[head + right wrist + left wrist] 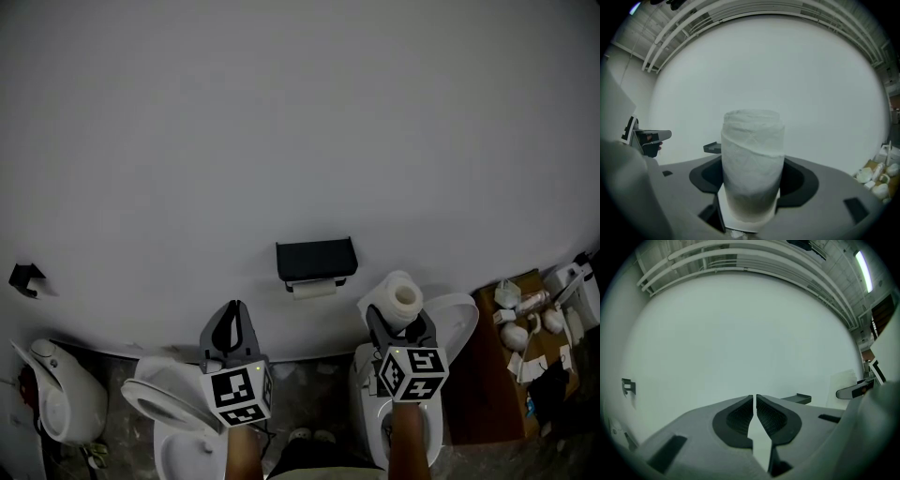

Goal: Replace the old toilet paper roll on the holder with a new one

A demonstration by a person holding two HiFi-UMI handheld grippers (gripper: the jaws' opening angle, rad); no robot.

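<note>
Marker cubes: nearest lens, bottom centre; left cube [240,394], right cube [412,372], a forearm under each.
Far-left edge: small black bracket [26,278] on wall [300,122]; white floor fixture [58,398] below it; both well apart from either claw.
Left toilet [173,445]: white, seat [159,398] tilted, right under left claw [235,307].
Left claw state: jaws together, pads all but touching, nothing between; points level at bare wall, left of holder [316,260] and lower in frame.
Open room: wall plain white, wide free stretch above holder and on both its sides; clear gap from holder to each claw.
Holder: black box fixed to wall, between the two claws in head view.
Old roll: old roll [314,290] is a thin white remnant hung just under holder.
Right claw state: right claw [398,323] jaws stand wide, clamped on new roll [401,298], pads pressing both its sides.
New roll: full, white, standing up between the pads in right gripper view, core hole toward head camera; right of holder, near, not touching.
Right gripper view: holder peeks out just left of new roll, farther off; left claw at left edge.
Right toilet [457,323]: white, behind and below right claw.
Right edge: brown board [483,384] on floor, white odds and ends [517,328] on it; crowded, little free room there.
</note>
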